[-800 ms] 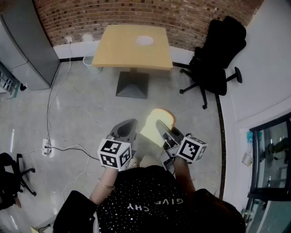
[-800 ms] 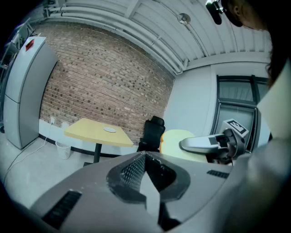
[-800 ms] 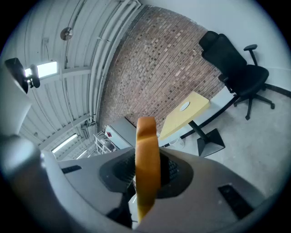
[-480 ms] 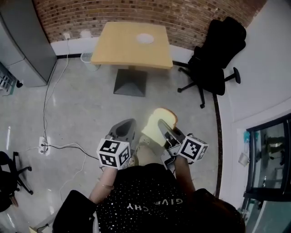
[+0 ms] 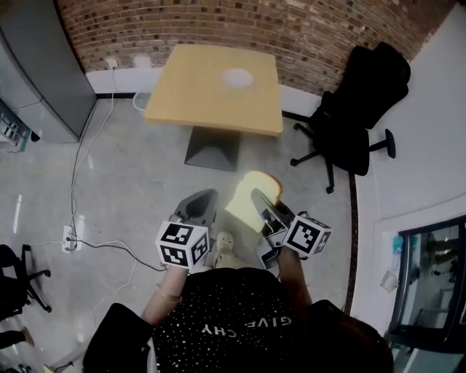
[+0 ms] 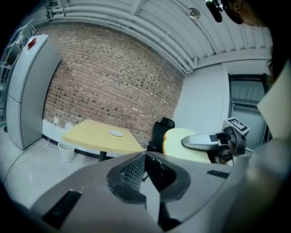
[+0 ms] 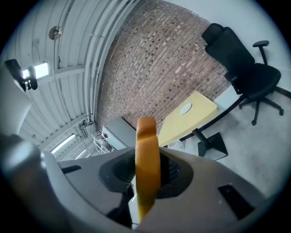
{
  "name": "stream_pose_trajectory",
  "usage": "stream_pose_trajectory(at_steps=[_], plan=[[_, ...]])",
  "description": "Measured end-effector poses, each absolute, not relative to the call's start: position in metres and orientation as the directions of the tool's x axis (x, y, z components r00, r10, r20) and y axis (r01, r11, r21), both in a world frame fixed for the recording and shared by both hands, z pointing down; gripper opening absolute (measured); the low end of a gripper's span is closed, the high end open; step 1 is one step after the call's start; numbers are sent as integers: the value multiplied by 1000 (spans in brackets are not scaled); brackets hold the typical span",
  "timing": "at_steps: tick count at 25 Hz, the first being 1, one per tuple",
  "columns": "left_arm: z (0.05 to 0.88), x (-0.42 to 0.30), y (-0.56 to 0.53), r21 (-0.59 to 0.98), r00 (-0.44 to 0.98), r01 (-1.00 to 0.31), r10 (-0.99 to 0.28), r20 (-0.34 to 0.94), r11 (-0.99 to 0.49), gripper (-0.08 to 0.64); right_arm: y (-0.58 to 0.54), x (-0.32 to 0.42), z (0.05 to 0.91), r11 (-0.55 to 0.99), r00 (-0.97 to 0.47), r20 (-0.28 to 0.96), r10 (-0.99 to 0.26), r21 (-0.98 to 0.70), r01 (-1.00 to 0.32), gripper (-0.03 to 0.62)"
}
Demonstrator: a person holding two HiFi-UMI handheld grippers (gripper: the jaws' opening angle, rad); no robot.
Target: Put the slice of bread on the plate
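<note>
Now, head view first: compared with half a second back, the yellow table (image 5: pixel 211 91) and the black office chair (image 5: pixel 357 109) sit a little lower and further right in the picture. Both grippers keep their places low in the frame. The slice of bread (image 5: pixel 251 198) stays on edge in the right gripper (image 5: pixel 263 210), well apart from the white plate (image 5: pixel 238 78) on the far half of the table. The left gripper (image 5: pixel 198 207) is just beside it, jaws together. Pale floor lies below, a brick wall (image 5: pixel 218 22) runs along the back, and a grey cabinet (image 5: pixel 40 73) stands at the left with a cable (image 5: pixel 80 167) trailing to a power strip (image 5: pixel 70 237). My torso cuts off both forearms, and a shoe (image 5: pixel 224 251) shows between the marker cubes.

Left gripper view: its jaws meet at the tip with nothing between them. Beyond them I see the table, the plate as a small pale disc, the chair against the brick wall, and the right gripper holding the bread at the right. The edges of the picture are dark.

Right gripper view: the jaws are clamped on the slice of bread, whose crust edge faces the camera and rises above the pads. The slice's lower end is hidden between the jaws. The table and plate lie beyond, to the right.
</note>
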State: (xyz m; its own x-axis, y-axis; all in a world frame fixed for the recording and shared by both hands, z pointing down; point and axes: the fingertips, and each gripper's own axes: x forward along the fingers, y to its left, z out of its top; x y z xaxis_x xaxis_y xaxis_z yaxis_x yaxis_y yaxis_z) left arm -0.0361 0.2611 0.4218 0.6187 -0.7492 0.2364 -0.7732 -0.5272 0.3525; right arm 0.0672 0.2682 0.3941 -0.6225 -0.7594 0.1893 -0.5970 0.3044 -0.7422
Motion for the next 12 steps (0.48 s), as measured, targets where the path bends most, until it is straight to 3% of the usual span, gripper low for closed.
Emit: stream_pose_trajectory(at_steps=[12], plan=[[429,8,170,343,609,-783,-751,254,-519,9,175,105,402,311,-643,194,-741,-750,-584,98]])
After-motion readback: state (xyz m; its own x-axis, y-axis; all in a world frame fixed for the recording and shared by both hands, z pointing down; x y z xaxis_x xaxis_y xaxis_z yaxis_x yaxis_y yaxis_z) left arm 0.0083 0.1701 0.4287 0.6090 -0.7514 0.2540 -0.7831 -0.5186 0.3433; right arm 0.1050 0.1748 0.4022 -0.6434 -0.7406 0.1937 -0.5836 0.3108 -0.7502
